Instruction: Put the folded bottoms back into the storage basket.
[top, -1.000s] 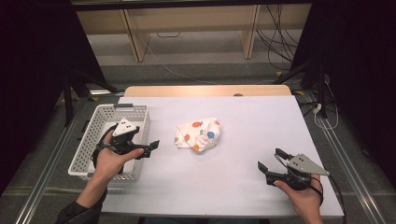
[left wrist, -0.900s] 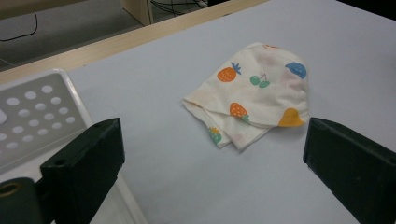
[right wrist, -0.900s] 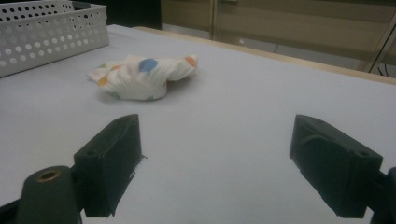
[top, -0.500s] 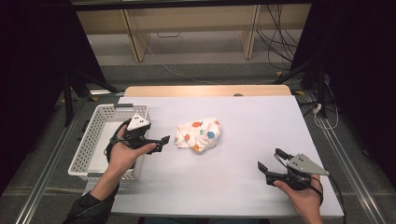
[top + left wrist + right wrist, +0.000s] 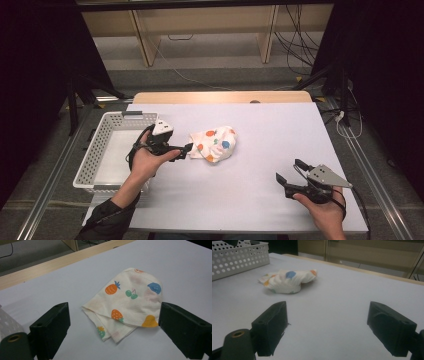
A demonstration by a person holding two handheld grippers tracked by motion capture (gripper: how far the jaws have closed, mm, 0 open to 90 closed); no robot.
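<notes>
A crumpled white cloth (image 5: 215,144) printed with coloured fruit lies on the table, left of centre. My left gripper (image 5: 187,148) is at the cloth's left edge, level with the table. In the left gripper view the cloth (image 5: 130,300) lies folded between and just beyond the two wide-apart jaws of the left gripper (image 5: 113,315), which is open and holds nothing. My right gripper (image 5: 289,170) stands open near the front right of the table, well away from the cloth (image 5: 287,281). Nothing is between the jaws of the right gripper (image 5: 327,312).
A white perforated basket (image 5: 107,122) sits at the table's left edge, right behind my left hand; its wall (image 5: 237,257) shows in the right gripper view. The white tabletop (image 5: 280,130) ends in a wooden strip (image 5: 220,97) at the far side.
My left gripper has moved right, from over the basket's edge to the cloth's left side. The right gripper and the cloth have not moved.
</notes>
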